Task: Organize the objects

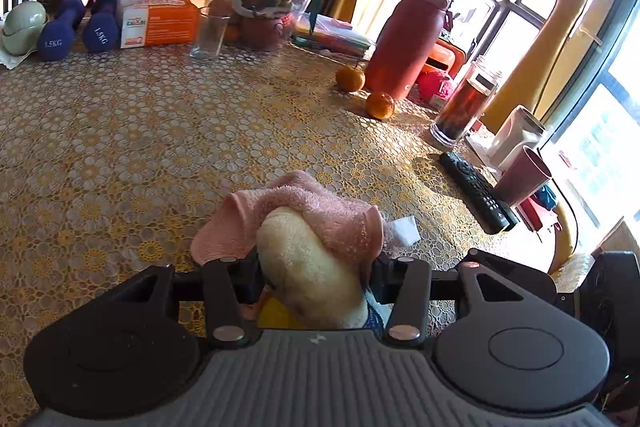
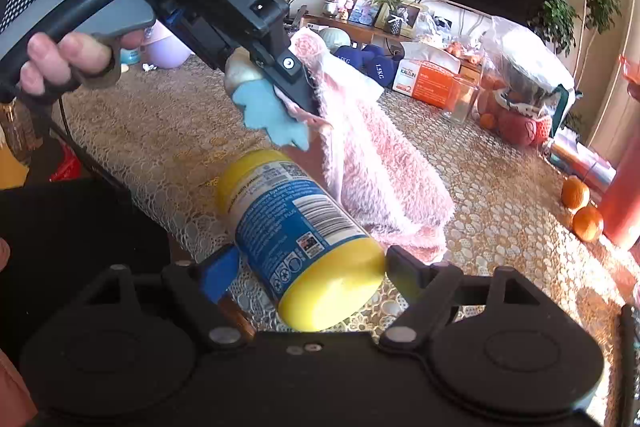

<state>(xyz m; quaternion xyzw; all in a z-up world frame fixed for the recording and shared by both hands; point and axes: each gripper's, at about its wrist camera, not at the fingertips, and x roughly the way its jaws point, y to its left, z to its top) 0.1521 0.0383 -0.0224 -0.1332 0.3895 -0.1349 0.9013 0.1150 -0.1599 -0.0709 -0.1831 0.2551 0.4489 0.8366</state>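
Note:
My left gripper [image 1: 314, 263] is shut on a pink towel [image 1: 320, 215] bundled with a cream plush piece [image 1: 308, 267]; in the right wrist view it [image 2: 296, 95] holds the towel [image 2: 372, 163] up so that it hangs down to the table, with a light blue plush part [image 2: 272, 115] beside the fingers. My right gripper [image 2: 308, 267] is shut on a yellow bottle with a blue label [image 2: 300, 239], held on its side just above the table's near edge.
On the lace-covered table [image 1: 160, 147] are two oranges [image 1: 380, 105], a red bottle [image 1: 404, 43], a dark jar [image 1: 460, 111], a remote [image 1: 476, 191], a cup [image 1: 520, 179], a glass [image 1: 208, 35], a tissue box [image 1: 160, 23] and dumbbells [image 1: 80, 27].

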